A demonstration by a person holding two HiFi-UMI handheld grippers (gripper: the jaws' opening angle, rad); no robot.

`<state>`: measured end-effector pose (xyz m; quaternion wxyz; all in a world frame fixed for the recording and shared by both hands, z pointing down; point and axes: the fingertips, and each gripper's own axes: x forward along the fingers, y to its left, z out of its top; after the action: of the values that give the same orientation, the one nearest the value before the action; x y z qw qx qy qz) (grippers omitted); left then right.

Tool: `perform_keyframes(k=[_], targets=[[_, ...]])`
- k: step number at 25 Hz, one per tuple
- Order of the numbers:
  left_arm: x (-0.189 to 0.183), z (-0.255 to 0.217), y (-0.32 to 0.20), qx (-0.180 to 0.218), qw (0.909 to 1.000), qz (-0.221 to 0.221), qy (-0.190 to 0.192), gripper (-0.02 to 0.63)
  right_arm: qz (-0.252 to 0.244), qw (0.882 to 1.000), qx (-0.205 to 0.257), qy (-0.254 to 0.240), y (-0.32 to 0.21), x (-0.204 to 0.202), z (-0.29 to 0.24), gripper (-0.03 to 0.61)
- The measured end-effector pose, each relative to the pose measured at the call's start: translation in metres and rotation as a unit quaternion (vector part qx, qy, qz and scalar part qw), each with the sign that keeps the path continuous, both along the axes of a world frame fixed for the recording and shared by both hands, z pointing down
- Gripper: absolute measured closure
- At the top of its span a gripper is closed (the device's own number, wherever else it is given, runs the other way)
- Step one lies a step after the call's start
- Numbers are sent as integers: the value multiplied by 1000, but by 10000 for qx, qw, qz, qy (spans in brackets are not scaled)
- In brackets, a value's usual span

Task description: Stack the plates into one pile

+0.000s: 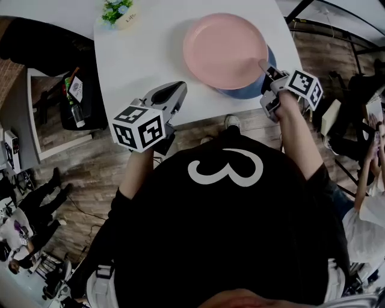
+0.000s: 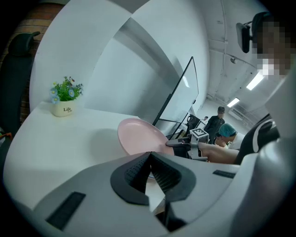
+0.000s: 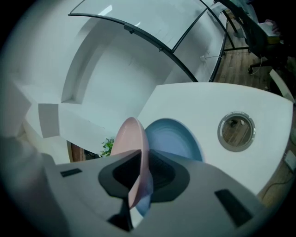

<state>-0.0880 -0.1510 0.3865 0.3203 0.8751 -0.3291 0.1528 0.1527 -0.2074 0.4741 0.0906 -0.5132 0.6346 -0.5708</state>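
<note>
- The black-shirted person's torso fills the lower head view and hides both forearms near the body.
- The left gripper [image 1: 174,90] hangs over the near edge of the white rectangular table [image 1: 138,54]. Its marker cube covers the hand behind it. In its own view the left gripper [image 2: 150,155] has its ribbed dark pads met at the tips, with nothing between them.
- The right gripper [image 1: 264,65] is clamped on the near right rim of the pale pink round plate [image 1: 222,48]. In its own view the right gripper [image 3: 140,161] has a pad pressing on each side of that rim.
- The pink plate [image 3: 132,139] is smooth and matte with a shallow raised rim. Being round, it has no long axis. Its hollow faces up, and it sits angled off the plate below.
- The blue round plate [image 1: 249,91] lies under it on the table, mostly covered — only a crescent shows at the near right. Whether the two rims touch cannot be made out.
- A round metal-ringed hole [image 3: 236,131] pierces the tabletop beside the blue plate [image 3: 171,141].
- A small white pot of flowers [image 1: 123,15] stands at the far left corner, cut off by the frame edge.
</note>
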Motion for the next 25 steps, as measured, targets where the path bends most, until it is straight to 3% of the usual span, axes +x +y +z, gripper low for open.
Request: perform_keyframes(k=[11, 25], targets=[[36, 10, -19, -100, 9996, 266, 28, 598, 164, 9997, -191, 68, 10, 37, 16, 517], [41, 17, -21, -170, 9993, 320, 50, 598, 126, 9994, -239, 226, 21, 43, 22, 514]])
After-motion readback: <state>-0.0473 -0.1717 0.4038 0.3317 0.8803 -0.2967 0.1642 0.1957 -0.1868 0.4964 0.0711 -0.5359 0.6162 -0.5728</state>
